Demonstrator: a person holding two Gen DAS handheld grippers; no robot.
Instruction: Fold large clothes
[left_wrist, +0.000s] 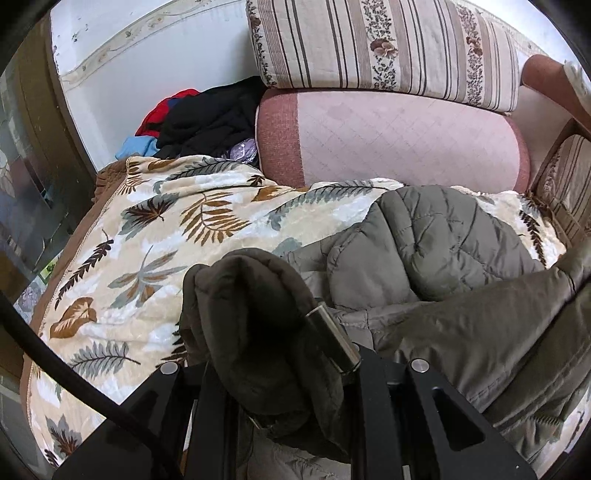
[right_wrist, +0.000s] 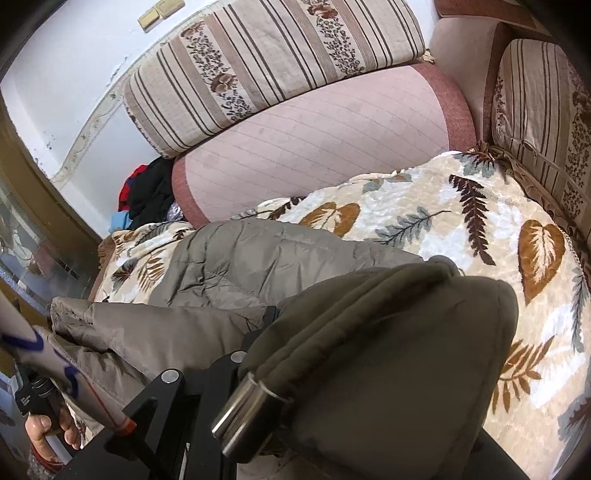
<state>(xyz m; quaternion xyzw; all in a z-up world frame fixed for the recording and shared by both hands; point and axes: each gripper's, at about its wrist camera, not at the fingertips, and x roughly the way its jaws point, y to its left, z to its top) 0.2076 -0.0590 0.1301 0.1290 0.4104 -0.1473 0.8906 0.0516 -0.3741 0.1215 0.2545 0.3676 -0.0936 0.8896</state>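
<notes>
A leaf-patterned blanket (left_wrist: 155, 236) covers the sofa seat ahead of both grippers, with a pink bolster (left_wrist: 406, 144) and a striped cushion (left_wrist: 369, 44) stacked beyond it. A padded olive-grey jacket (left_wrist: 443, 258) lies spread across the blanket, reaching from one gripper to the other. A pile of black, red and blue clothes (left_wrist: 207, 118) sits far ahead and to the left of the left gripper, against the wall.

The left gripper (left_wrist: 273, 354) is closed on a bunched fold of the jacket, which bulges up between its fingers and hides most of them. The right gripper (right_wrist: 295, 376) likewise clamps a thick fold of the jacket; one metal fingertip (right_wrist: 243, 417) shows, pressed against the cloth, while the other is buried under the fabric.
</notes>
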